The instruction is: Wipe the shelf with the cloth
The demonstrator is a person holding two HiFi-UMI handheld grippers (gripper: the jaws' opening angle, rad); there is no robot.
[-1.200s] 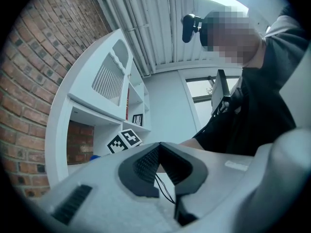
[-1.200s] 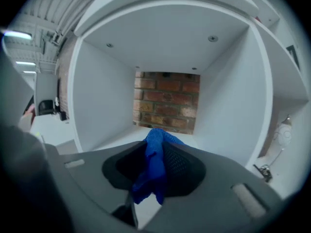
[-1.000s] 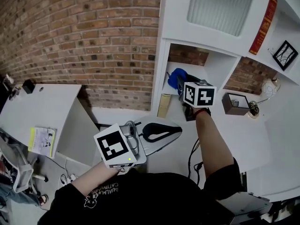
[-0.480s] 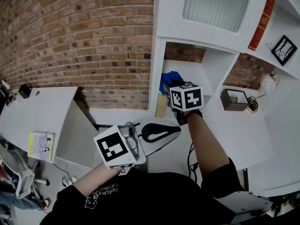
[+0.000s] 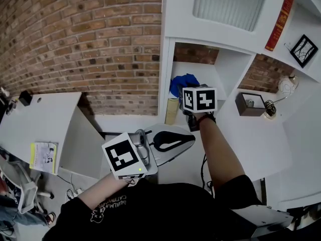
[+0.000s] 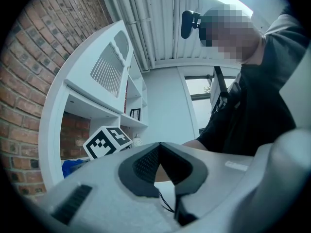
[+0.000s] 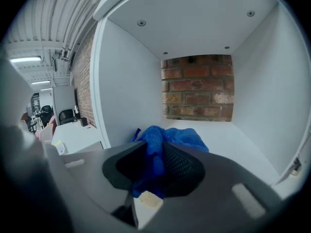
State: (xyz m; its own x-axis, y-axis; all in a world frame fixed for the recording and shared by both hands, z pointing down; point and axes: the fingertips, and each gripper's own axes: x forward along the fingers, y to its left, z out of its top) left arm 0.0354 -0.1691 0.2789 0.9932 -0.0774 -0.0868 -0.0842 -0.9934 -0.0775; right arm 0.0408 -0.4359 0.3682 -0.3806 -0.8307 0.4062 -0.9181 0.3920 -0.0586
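The right arm is stretched forward, forearm bare below a black sleeve, carrying the right gripper (image 5: 186,90) into the mouth of an open compartment of the white shelf (image 5: 204,72). Its marker cube faces up. In the right gripper view the dark, ribbed fingers (image 7: 181,163) are closed on the cloth (image 7: 171,136), which fills the gap between them and spills out beyond the tips.

The cloth is bright blue, soft and bunched into loose folds. It lies on the compartment floor at the near left, close to the left side wall. The compartment is smooth, painted white on its floor, sides and ceiling, with screw heads in the ceiling and bare red brick at the far end.

The left arm is bent and held near the body. The left gripper (image 5: 175,141) lies almost level and points right, well apart from the shelf. In the left gripper view its fingers (image 6: 146,165) meet at the tips and hold nothing; the pads are black with a fine mesh texture, set in grey moulded plastic.

A rough brick wall (image 5: 85,44) runs left of the shelf, and a plain white desk (image 5: 42,112) stands at the far left. Higher compartments on the right hold a red book (image 5: 280,19) and a small black-framed picture (image 5: 303,51).
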